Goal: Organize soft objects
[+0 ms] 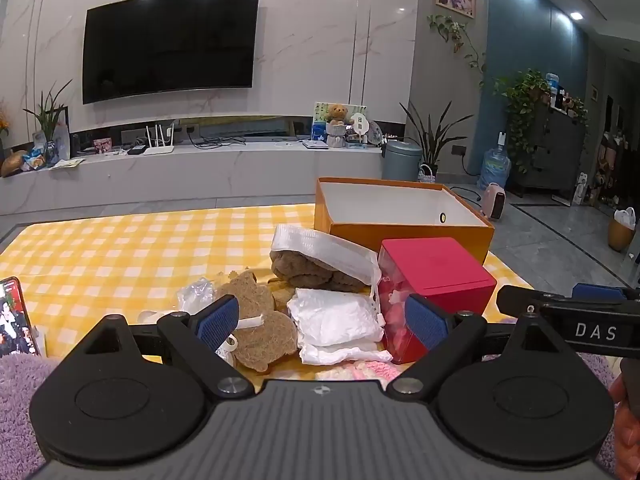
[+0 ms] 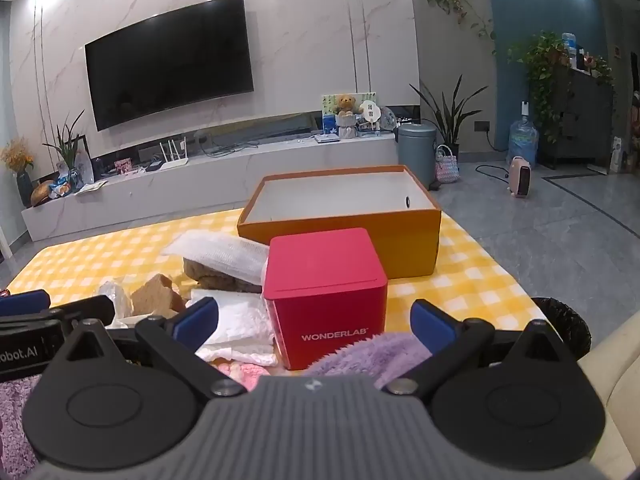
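Two hand-held grippers, both low at the near edge of a table [image 1: 120,248] covered in yellow-and-white checked cloth.

Left wrist view, left to right: a phone [image 1: 14,316] with a lit screen at the far left edge. Crinkled clear plastic [image 1: 196,294] just left of centre. Next, one flat tan fibrous scrubber [image 1: 260,320] with rounded lobes, coarse texture. Behind it, one brown woolly lump [image 1: 308,272] under a white ribbed woven wrap [image 1: 324,250]. One white padded packet [image 1: 336,316], soft and creased, lies beside the scrubber, a thinner white sheet under it. Right of that, one red box [image 1: 440,272] with a hard matte lid and clear front showing pink contents. Behind, upper right of centre, one open orange cardboard box [image 1: 404,236], white inside, one dark eyelet in its far wall. Pink knit [image 1: 360,370] and lilac fleece [image 1: 16,392] show along the lower edge.

The left hand-held gripper [image 1: 322,322] is level, its blue ribbed pads spread wide with nothing between them, framing the scrubber and white packet.

Right wrist view: the right hand-held gripper [image 2: 316,326] is likewise wide apart and holding nothing, pointing at the red box marked WONDERLAB, lilac fleece tufts just below it.
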Demonstrator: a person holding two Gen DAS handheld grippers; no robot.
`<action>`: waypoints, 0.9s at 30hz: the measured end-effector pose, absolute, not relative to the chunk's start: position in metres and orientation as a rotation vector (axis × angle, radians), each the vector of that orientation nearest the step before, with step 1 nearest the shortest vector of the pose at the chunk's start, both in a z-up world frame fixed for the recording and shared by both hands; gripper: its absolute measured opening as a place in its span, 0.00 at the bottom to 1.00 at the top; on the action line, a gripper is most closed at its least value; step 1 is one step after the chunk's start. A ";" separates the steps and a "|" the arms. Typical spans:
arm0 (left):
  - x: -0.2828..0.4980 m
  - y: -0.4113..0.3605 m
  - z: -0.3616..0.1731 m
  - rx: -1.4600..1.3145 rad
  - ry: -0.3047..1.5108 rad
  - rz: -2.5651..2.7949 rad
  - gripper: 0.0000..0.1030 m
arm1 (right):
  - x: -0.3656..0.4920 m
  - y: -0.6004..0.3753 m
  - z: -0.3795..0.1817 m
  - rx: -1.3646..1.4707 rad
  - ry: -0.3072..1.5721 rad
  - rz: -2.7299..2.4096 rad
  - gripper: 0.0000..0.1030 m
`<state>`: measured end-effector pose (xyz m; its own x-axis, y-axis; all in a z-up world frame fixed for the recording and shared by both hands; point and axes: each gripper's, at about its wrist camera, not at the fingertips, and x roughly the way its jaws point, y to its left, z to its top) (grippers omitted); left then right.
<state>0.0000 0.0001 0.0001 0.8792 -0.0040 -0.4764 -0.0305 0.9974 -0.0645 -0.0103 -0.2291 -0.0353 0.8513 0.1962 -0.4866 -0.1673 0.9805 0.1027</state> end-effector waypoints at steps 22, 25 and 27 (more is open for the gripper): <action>0.004 0.002 0.001 -0.069 0.499 0.017 1.00 | -0.009 -0.225 -0.037 0.049 0.517 0.204 0.97; 0.004 0.002 0.001 -0.070 0.499 0.017 1.00 | -0.009 -0.224 -0.037 0.048 0.518 0.205 0.97; 0.004 0.003 0.001 -0.070 0.499 0.017 1.00 | -0.009 -0.224 -0.037 0.047 0.520 0.206 0.97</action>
<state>0.0036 0.0026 0.0009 0.8778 -0.0014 -0.4791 -0.0330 0.9974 -0.0634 -0.0087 -0.2243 -0.0373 0.8476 0.2073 -0.4885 -0.1834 0.9782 0.0969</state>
